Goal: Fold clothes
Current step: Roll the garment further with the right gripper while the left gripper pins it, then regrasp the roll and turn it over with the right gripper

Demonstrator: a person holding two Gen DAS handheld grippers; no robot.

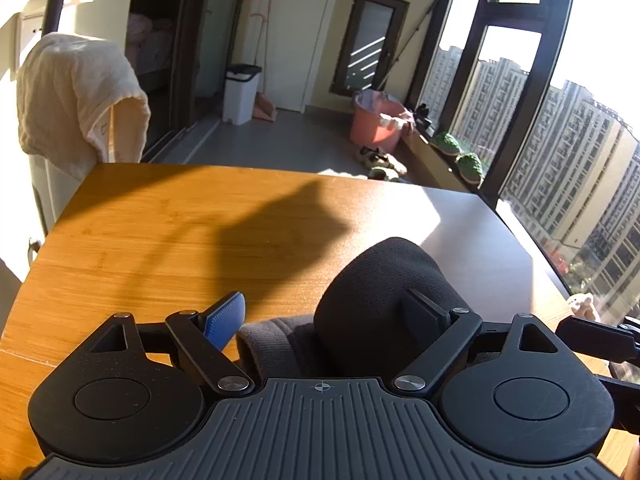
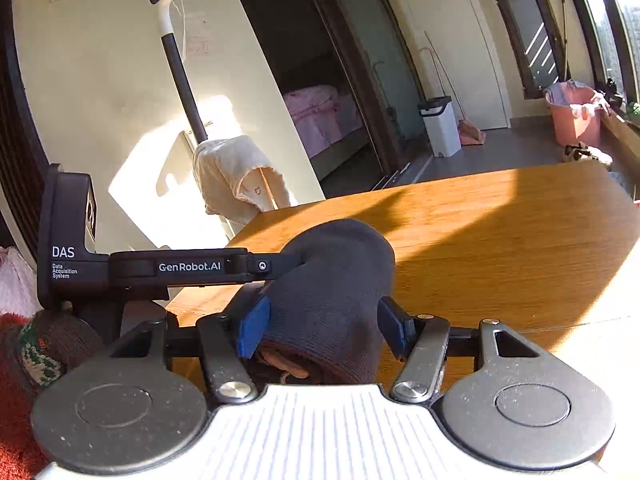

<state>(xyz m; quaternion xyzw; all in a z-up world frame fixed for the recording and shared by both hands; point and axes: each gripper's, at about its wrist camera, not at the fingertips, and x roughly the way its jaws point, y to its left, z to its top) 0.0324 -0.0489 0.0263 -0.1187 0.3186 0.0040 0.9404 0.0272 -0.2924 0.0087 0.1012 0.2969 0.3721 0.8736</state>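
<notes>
A dark knitted garment, like a sock or beanie, [image 1: 384, 292] bulges up between my two grippers over the wooden table [image 1: 160, 232]. My left gripper [image 1: 324, 316] stands wide open; its right finger is tucked inside the garment's opening and its blue left pad [image 1: 226, 318] is bare. In the right wrist view the same dark garment [image 2: 332, 292] sits between the blue pads [image 2: 254, 326] of my right gripper [image 2: 324, 328], which presses it from both sides. The left gripper's black finger [image 2: 208, 266] reaches into the garment from the left.
A cream towel [image 1: 76, 100] hangs over a stand beyond the table's far left corner. A red and brown knit pile [image 2: 24, 360] lies at the left. A white bin [image 1: 240, 92], a pink bucket [image 1: 376, 120] and windows are further off.
</notes>
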